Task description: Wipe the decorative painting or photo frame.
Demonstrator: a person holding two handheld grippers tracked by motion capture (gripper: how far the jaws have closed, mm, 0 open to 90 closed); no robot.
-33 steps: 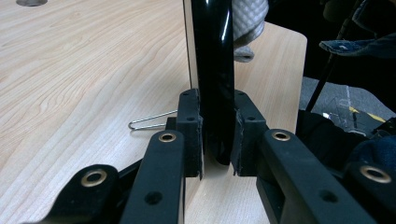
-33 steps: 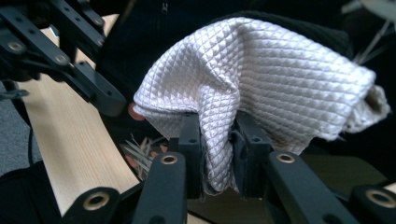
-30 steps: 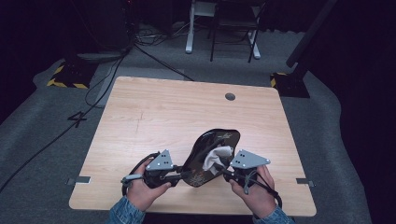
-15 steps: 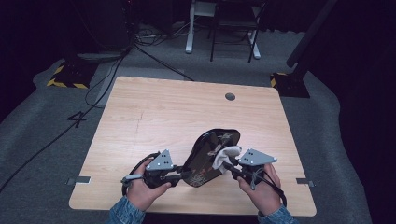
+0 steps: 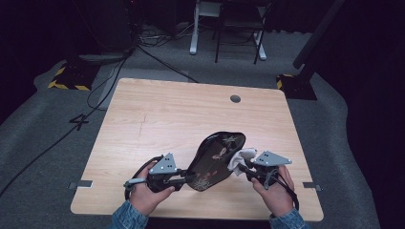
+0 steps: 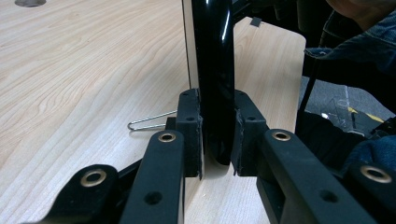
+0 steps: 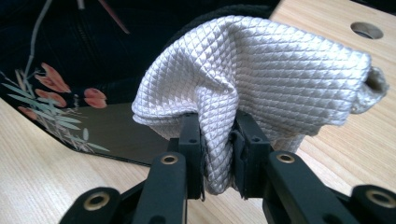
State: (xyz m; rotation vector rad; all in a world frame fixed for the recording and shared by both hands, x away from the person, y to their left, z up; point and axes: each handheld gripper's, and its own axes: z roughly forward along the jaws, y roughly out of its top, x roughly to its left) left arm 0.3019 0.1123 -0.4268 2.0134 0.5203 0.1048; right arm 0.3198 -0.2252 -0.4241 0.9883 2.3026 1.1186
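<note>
My right tongs (image 5: 239,167) have slid toward me and to the right since a second ago, off the middle of the tray (image 5: 215,155) to its right edge, taking the cloth (image 5: 239,159) along; my left tongs (image 5: 184,179) have stayed put at the tray's near end.

From above, the tray is a long black one painted with flowers, tilted up on the wooden table (image 5: 157,119) between my two hands — its near end at my left tongs, its far end pointing away toward the round hole (image 5: 235,98) in the tabletop. The cloth is a pale bunch pressed against the tray's right rim.

The left gripper view gives what the high view cannot: the tray (image 6: 212,70) stands on edge as a glossy black strip, and my left tongs (image 6: 217,140) are clamped tight on its rim, both pads flat against it. A bent wire clip (image 6: 149,122) lies on the table just beyond.

The right gripper view shows the cloth (image 7: 261,79) close up — silvery, quilted in small diamonds — with a fold pinched firmly between my right tongs (image 7: 217,149). Behind it, the tray (image 7: 70,56) shows orange blossoms and thin leaves; whether the cloth touches it there I cannot tell.
</note>
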